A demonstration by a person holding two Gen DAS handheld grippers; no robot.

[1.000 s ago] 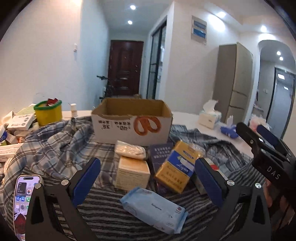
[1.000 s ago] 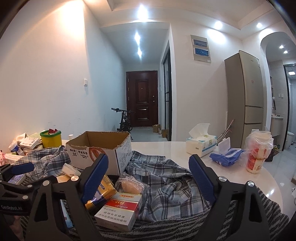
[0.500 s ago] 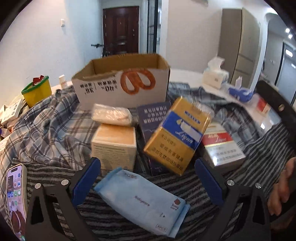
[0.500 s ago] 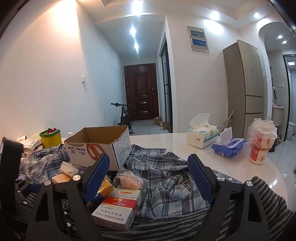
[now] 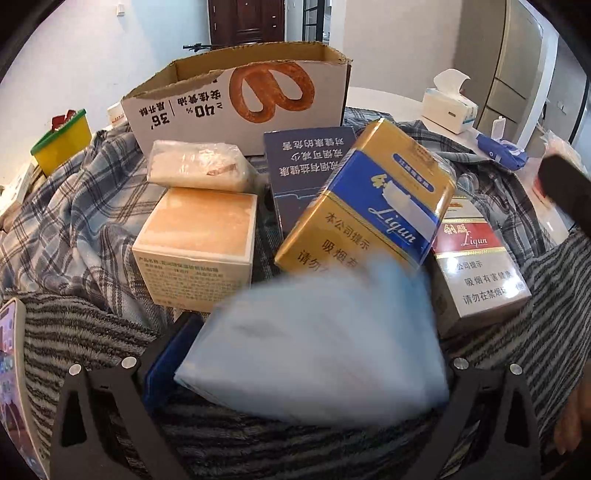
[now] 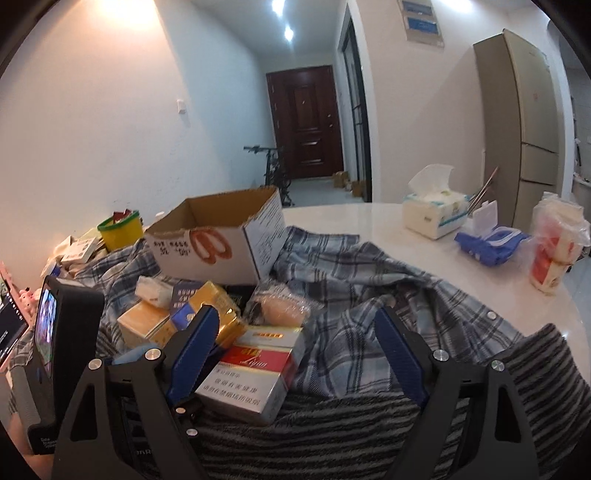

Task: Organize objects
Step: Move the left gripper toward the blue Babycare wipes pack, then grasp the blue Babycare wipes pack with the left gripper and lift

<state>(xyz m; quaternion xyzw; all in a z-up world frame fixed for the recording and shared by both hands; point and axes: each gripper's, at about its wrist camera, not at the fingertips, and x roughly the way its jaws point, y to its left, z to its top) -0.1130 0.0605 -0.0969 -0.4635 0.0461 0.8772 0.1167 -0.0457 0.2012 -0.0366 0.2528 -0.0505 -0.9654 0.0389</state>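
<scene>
While the left gripper (image 5: 306,354) has its jaws around the soft pale-blue wipes packet (image 5: 317,343), grip undecidable through blur, press mid-body. Right gripper (image 6: 295,354) is released, empty.

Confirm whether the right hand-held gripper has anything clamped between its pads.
No: the right hand-held gripper stands wide open above the plaid cloth, with the red and white Liqun cigarette carton lying beside its left pad, ungripped.

White walls (image 6: 110,110), dark door (image 6: 306,122), tall fridge (image 6: 524,122), ceiling spotlights (image 6: 288,34).
</scene>
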